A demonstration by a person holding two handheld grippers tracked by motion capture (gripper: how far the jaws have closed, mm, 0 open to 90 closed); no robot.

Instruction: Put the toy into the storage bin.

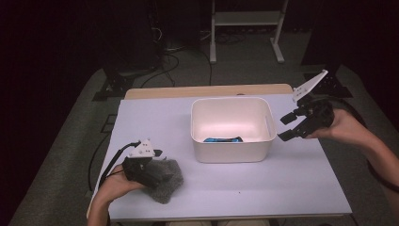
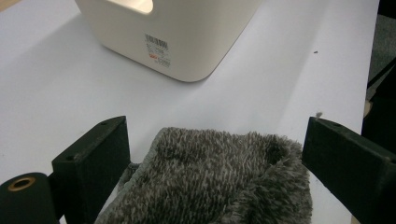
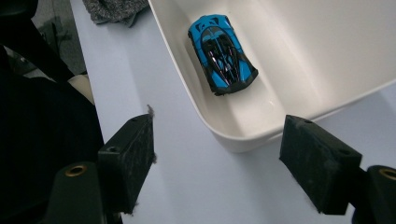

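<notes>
While the white table point(image 1: 226, 188) stands on a grey carpet in a dark room, with a metal rack point(image 1: 244, 28) behind it, a white tub point(image 1: 233, 153) sits near its middle. Seen from above, the left gripper point(image 1: 157, 172) rests on a grey fuzzy cloth point(image 1: 169, 183) at the near left corner, and the left gripper view shows its jaws standing wide with the cloth point(image 2: 215, 182) between them, not pinched. Just right of the tub the right gripper point(image 1: 287, 128) hovers with jaws wide and empty, and its own view looks into the tub point(image 3: 187, 93), where a blue toy car point(image 3: 222, 52) lies by the wall.
</notes>
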